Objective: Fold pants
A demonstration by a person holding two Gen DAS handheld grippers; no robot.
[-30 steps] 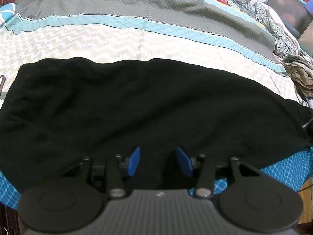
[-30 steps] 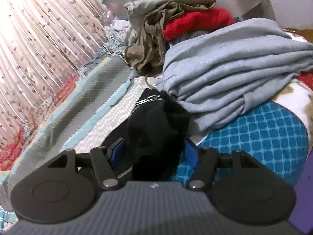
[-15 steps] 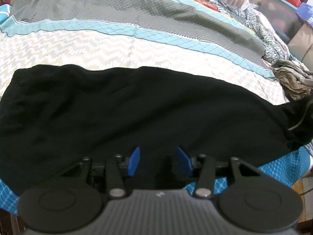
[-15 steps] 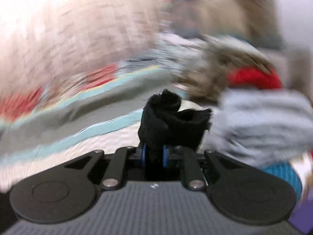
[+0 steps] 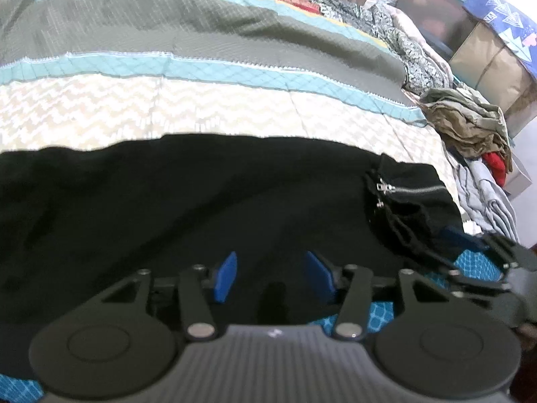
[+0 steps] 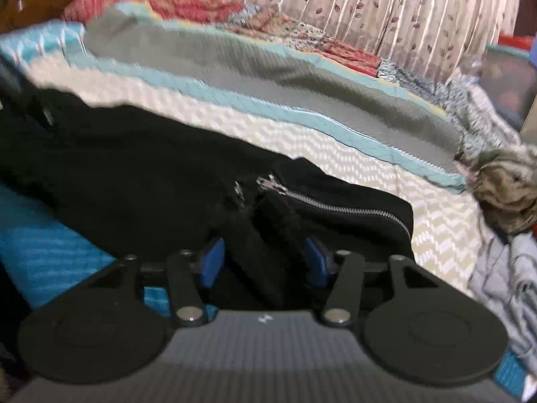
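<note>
Right now I have the black pants (image 5: 188, 208) lying lengthwise across the near edge of the bed (image 5: 201, 114), over the cream zigzag band of the quilt, with the zippered cuff end (image 6: 335, 201) turned back toward me on the right. My left gripper (image 5: 270, 277) hangs over the middle of the pants, its blue jaws spread apart with nothing between them. My right gripper (image 6: 261, 262) sits at the cuff end; its jaws look parted, with a bunch of black fabric lying between them, and I judge they are not pinching it, though the blur makes me cautious.

The cloth reads as soft, thick and limp, so I expect it to sag and bunch rather than hold a crease. It should be light enough to lift by one end, but it will drag on the quilt. The metal zipper (image 6: 339, 206) is the only stiff part. I would take hold at the hem beside the zipper with the right side, and at the near edge of the leg with the left, pinching both layers. A pile of other clothes (image 5: 470, 124) lies to the right, apart from the pants.
</note>
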